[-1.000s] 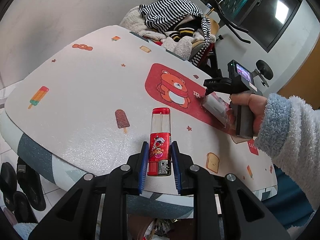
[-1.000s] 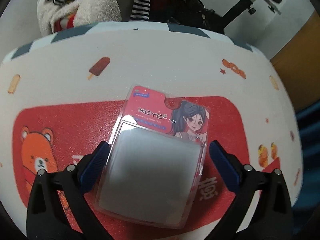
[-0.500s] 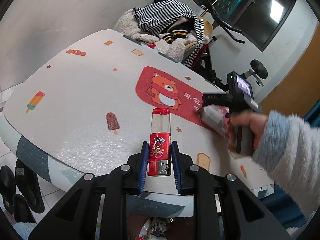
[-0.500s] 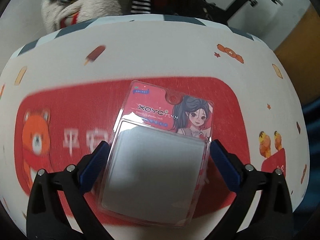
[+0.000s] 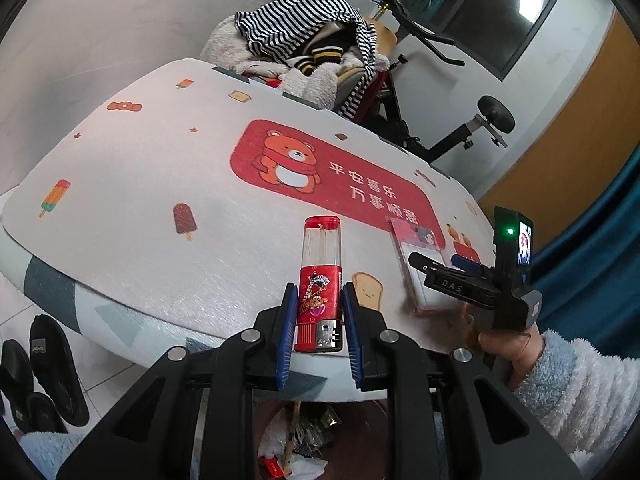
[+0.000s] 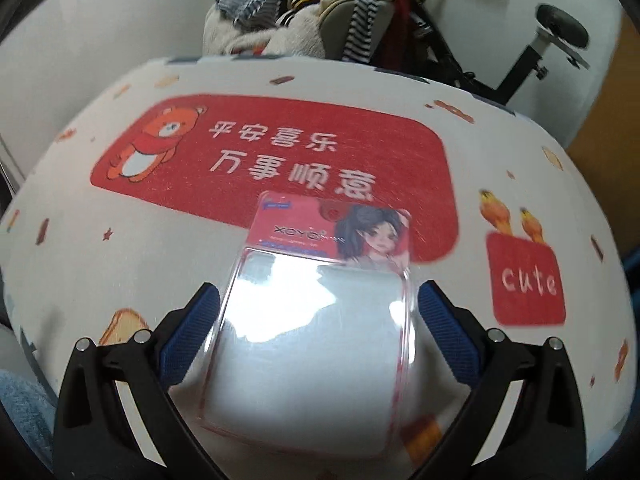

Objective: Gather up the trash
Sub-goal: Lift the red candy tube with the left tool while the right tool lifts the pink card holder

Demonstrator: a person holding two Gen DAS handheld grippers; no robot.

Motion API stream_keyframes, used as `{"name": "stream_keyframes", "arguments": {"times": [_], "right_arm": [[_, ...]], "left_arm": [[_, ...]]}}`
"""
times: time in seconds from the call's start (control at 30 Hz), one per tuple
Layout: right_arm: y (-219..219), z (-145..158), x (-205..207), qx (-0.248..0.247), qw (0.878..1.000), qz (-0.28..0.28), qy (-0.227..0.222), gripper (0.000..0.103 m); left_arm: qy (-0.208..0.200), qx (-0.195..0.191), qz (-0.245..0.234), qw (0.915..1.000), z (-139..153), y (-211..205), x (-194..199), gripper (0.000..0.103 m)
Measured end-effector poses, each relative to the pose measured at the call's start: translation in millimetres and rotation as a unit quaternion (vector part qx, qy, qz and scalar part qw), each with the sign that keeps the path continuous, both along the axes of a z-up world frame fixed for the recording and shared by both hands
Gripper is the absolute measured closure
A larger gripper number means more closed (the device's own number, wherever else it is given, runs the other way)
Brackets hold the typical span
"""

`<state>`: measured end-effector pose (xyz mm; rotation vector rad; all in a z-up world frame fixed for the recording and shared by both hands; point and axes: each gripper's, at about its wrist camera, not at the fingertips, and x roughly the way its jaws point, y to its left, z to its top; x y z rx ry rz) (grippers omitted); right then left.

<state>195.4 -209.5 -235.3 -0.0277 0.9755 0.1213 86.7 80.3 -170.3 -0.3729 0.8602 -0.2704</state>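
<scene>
Lighter: your left gripper (image 5: 319, 312) is nearly closed on the red and clear plastic lighter (image 5: 320, 280). It looks light, hard and slippery, so squeeze its flat sides.
Package: your right gripper (image 6: 318, 332) stands wide, clamping the clear plastic blister pack with pink card (image 6: 316, 320). It looks light and bendy.
Pose: both point down over the table edge (image 5: 120, 312).

Both claws (image 5: 319, 312) (image 6: 318, 330) clamped, angled downward

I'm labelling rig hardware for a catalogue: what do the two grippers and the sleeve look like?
Both are black plastic with silver rivets and ribbed blue pads. The left gripper shows angular black arms. The right gripper has white "DAS" lettering, a small lit screen and a green light. The sleeve is fluffy pale blue and white fleece.
</scene>
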Motion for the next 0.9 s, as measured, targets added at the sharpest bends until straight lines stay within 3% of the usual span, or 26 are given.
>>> {"name": "stream_keyframes", "arguments": {"times": [0.2, 0.37, 0.5, 0.6, 0.9], "right_arm": [[6, -5, 5, -0.024, 0.999, 0.008, 0.028, 0.006], [1, -5, 17, -0.006, 0.998, -0.043, 0.052, 0.005], [4, -7, 20, -0.008, 0.997, -0.05, 0.06, 0.005], [2, -4, 18, 0.001, 0.998, -0.038, 0.059, 0.007], [-8, 28, -32, 0.028, 0.999, 0.017, -0.011, 0.01]], "left_arm": [[-0.003, 0.001, -0.004, 1.0, 4, -3, -3, 0.081], [-0.005, -0.001, 0.001, 1.0, 6, 3, -5, 0.081], [-0.003, -0.004, 0.001, 1.0, 4, 4, -7, 0.081], [-0.004, -0.007, -0.005, 1.0, 5, 1, -10, 0.081], [-0.001, -0.001, -0.038, 0.9993, 5, -15, -18, 0.081]]}}
